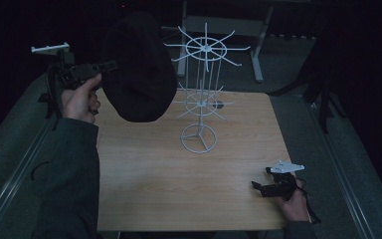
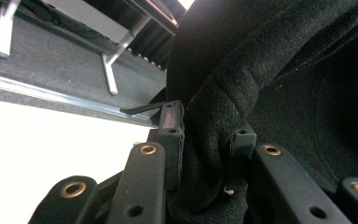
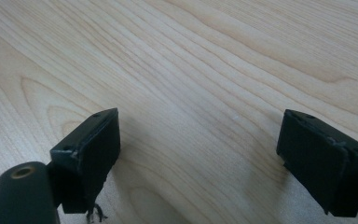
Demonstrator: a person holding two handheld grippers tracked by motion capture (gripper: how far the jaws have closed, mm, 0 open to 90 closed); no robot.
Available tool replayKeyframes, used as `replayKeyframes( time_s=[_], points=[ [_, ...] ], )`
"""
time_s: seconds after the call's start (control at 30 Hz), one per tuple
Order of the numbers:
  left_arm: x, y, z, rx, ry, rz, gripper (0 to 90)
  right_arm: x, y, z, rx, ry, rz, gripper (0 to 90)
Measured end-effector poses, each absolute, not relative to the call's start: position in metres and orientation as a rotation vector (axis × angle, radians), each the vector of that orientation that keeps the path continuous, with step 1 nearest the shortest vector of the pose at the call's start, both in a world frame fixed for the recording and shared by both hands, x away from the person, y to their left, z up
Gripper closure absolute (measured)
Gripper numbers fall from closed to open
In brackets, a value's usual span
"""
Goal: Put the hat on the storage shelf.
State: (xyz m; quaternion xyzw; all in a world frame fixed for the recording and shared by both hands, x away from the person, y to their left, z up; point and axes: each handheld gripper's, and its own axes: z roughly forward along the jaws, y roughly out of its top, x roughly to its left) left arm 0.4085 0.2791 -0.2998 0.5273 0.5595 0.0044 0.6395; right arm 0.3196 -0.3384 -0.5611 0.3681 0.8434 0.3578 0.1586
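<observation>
One dark, soft felt cap point(image 1: 138, 67) hangs in the air over the far left part of the pale wooden table point(image 1: 189, 169), lifted clear of the top. Its thick fabric edge is pinched between the two black jaws of the left gripper point(image 2: 205, 140), which are closed tight on the folded felt. The person's left hand point(image 1: 81, 99) holds that gripper up beyond the table's left edge, with a dark sleeve point(image 1: 69, 179) running back toward the near side. Just to the right of the cap stands a white wire display stand point(image 1: 201, 89) with two tiers of spoke-like hooks and a round base resting on the table. Well apart, at the near right corner, the right gripper point(image 3: 198, 154) sits low over the bare wood, its jaws spread wide with nothing between them.
</observation>
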Motion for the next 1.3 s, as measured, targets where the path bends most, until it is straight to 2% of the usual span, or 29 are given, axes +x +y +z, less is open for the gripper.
replayKeyframes(
  time_s=[1.3],
  points=[
    [0.421,0.261,-0.296,1.123,1.32,0.0,74.5,0.319,-0.338,-0.561,1.056,2.409,1.023,13.5]
  ],
)
